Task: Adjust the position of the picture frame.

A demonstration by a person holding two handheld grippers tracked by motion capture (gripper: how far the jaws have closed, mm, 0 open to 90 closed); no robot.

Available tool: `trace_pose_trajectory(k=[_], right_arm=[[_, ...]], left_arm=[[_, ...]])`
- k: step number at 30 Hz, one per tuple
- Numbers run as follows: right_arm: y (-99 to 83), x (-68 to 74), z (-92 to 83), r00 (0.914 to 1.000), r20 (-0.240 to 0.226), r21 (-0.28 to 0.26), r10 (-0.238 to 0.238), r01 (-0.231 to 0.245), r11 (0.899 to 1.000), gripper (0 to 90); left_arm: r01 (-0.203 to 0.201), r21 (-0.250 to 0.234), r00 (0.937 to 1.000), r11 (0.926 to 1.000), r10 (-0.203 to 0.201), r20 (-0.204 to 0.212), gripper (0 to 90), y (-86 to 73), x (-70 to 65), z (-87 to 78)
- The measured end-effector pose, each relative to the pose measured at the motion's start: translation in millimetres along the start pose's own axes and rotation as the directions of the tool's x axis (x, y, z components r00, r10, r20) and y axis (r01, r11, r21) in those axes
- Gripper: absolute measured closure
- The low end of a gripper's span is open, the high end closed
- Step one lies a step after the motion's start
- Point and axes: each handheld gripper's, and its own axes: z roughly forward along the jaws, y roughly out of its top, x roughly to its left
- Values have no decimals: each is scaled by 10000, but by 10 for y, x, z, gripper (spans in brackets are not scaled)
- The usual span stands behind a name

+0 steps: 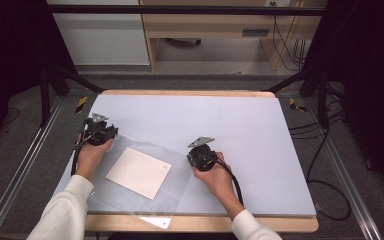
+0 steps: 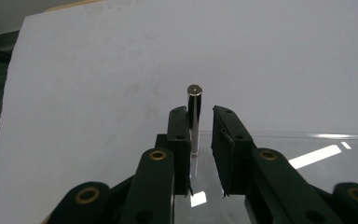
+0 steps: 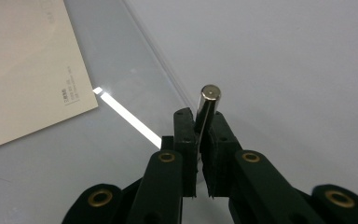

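A clear plastic sleeve (image 1: 145,175) lies flat at the near left of the table (image 1: 260,130), with a cream card (image 1: 139,172) inside or on it; which of the two is hard to tell through the glare. Part of the sleeve overhangs the table's near edge.

The right gripper (image 3: 204,123) is clamped tight on a small upright metal cylinder (image 3: 208,105), probably a magnet or weight, standing at the sleeve's right edge. In the high view this gripper (image 1: 201,156) sits just right of the card.

The left gripper (image 2: 200,122) has a second metal cylinder (image 2: 194,116) between its jaws at the sleeve's far left corner. The left pad looks to be against the cylinder, while a gap remains on the right side, so it is not yet firmly pinched. In the high view the left gripper (image 1: 99,132) is near the table's left edge.

The step in hand seems to be taking hold of both cylinders that pin the sleeve. The next move calls for the left jaws to finish closing squarely on their cylinder without tipping it.
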Motion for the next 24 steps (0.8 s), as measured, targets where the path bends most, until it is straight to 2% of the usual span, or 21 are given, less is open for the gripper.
trace_pose_trajectory(k=[7, 11, 20, 24], right_arm=[[0, -8, 3, 10000, -22, -27, -10, 10, 10000, 851], [0, -10, 3, 10000, -47, -15, 37, -37, 10000, 850], [3, -13, 1, 9998, -99, -60, 197, -197, 9998, 850], [9, -30, -17, 9993, -248, -64, 279, -281, 9996, 849]], left_arm=[[-244, 236, 9996, 9994, 246, -101, 808, -8, 12, 103], [-171, 268, 9999, 9995, 171, 0, 827, -21, 25, 136], [51, 214, 9996, 9998, -57, 283, 846, -23, 59, 122], [79, 82, 9994, 9999, -81, 334, 850, 26, 63, 32]])
